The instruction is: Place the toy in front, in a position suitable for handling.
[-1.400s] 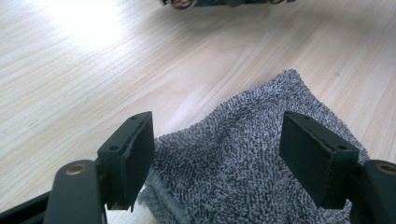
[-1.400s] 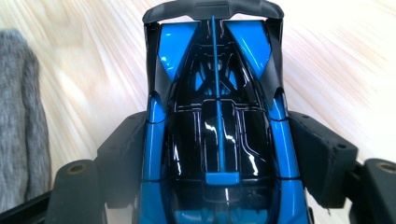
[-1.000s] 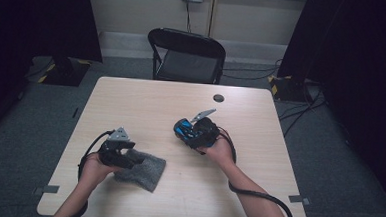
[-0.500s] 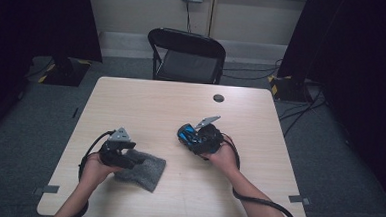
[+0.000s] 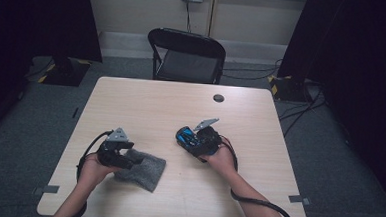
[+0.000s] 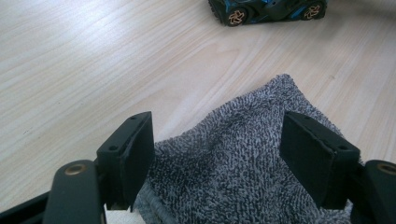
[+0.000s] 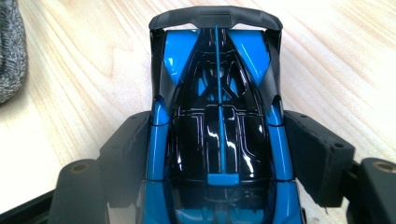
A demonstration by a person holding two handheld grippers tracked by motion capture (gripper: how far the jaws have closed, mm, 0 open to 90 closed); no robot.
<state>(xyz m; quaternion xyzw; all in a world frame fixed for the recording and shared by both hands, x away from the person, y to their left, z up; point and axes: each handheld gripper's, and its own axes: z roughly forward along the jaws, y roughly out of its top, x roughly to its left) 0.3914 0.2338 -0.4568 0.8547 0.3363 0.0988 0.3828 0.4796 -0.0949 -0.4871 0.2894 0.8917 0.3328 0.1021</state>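
From above, the left tool (image 5: 120, 152) sits on the grey cloth (image 5: 142, 170), right tool (image 5: 195, 141) beside it on the table (image 5: 146, 106). Left tool's camera: jaws wide, straddling cloth (image 6: 238, 163). Right tool's camera: jaws clamped on the blue toy car (image 7: 217, 126).

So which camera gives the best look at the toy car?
The right gripper view: the blue and black toy car sits close up between the jaws, roof and rear wing clear. The left gripper view catches its side and wheels far off; the high view shows it small.

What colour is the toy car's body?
Blue and glossy black; the toy car shows best in the right gripper view.
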